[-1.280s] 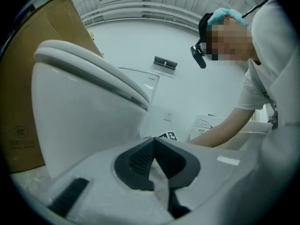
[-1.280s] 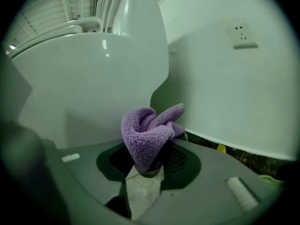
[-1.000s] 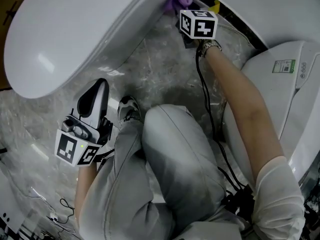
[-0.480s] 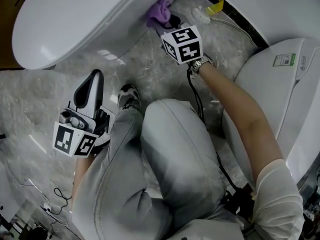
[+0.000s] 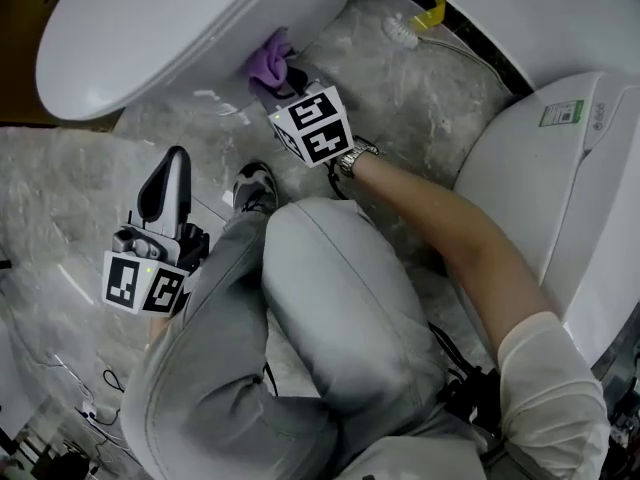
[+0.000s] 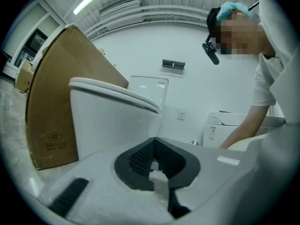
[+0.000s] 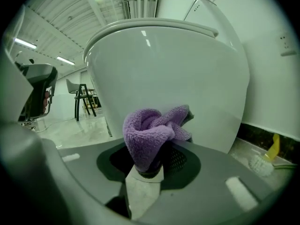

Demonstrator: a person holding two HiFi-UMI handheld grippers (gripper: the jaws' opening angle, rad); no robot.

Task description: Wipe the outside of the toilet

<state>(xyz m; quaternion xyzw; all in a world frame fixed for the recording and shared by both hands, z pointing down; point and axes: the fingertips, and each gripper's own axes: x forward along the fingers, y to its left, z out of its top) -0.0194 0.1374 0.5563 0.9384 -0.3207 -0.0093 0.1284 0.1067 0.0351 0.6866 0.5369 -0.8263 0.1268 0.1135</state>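
Toilet (image 5: 150, 28) pointing left, cloth (image 5: 268, 58) against it

Hard white gloss against soft purple pile.
The toilet (image 5: 150, 28) is smooth, glossy white, ceramic by its look, and mirrors the ceiling lights. The cloth (image 7: 152, 132) is purple, thick and fluffy, matt. The left tongs (image 6: 154, 146) and right tongs (image 7: 157, 156) are matt grey plastic with black ribbed pads (image 6: 140, 159). The floor (image 5: 60, 198) is grey veined stone, polished. The box (image 6: 51, 107) is dull brown cardboard. The watch (image 5: 357, 154) looks metal.
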